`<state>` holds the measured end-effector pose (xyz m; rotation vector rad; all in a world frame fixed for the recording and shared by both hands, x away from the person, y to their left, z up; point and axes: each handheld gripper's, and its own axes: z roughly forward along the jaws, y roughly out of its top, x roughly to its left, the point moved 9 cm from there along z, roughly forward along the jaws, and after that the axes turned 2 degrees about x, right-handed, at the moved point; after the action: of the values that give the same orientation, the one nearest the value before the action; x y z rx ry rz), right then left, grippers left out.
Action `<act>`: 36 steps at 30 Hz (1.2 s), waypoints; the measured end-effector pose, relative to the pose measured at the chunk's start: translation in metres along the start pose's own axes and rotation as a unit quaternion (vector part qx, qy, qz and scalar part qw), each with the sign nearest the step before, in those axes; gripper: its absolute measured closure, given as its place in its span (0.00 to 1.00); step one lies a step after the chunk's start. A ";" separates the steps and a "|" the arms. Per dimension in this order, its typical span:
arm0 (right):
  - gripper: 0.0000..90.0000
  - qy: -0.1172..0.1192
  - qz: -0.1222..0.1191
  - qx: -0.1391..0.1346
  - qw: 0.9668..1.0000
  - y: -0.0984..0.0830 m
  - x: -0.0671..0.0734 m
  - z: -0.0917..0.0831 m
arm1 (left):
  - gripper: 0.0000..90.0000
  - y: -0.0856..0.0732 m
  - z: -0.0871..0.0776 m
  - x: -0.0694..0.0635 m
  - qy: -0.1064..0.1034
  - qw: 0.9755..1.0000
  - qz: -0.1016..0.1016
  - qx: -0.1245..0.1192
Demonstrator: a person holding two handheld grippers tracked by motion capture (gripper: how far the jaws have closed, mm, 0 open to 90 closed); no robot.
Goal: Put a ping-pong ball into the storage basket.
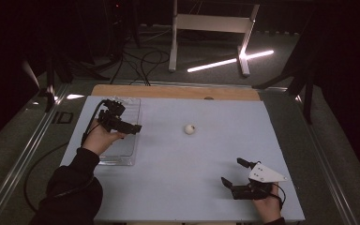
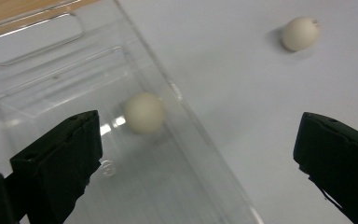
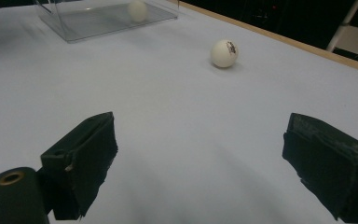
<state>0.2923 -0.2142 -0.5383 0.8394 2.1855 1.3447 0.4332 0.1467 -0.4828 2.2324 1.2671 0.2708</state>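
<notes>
We see the clear tray (image 1: 122,157) at the table's (image 1: 192,187) left side, with our left gripper (image 1: 130,127) over it, jaws wide apart and empty, one white ball (image 2: 143,112) lying inside it, a second ball (image 1: 189,129) right of the tray on the table, and our right gripper (image 1: 234,174), also spread and empty, farther right.

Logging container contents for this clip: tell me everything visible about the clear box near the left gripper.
The clear box looks like transparent plastic, rectangular, shallow and open-topped, with a slot handle in one end wall. It lies flat on the pale table near its left edge. One white ball sits inside. The left gripper hovers above, jaws open, not touching it.
</notes>
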 end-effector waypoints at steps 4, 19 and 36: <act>0.11 0.000 -0.001 -0.001 1.000 0.000 0.000 -0.001 | 0.01 0.001 -0.002 -0.008 -0.020 1.000 0.014 -0.002; 0.11 0.002 -0.001 0.001 1.000 -0.001 0.001 0.000 | 0.01 0.010 -0.010 -0.046 -0.057 0.995 0.077 -0.005; 0.11 0.004 -0.001 0.001 1.000 0.000 0.002 0.001 | 0.01 0.030 -0.019 -0.078 -0.070 0.991 0.111 -0.030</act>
<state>0.2916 -0.2128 -0.5386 0.8347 2.1939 1.3470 0.4050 0.0763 -0.4434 2.2985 0.9274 0.2272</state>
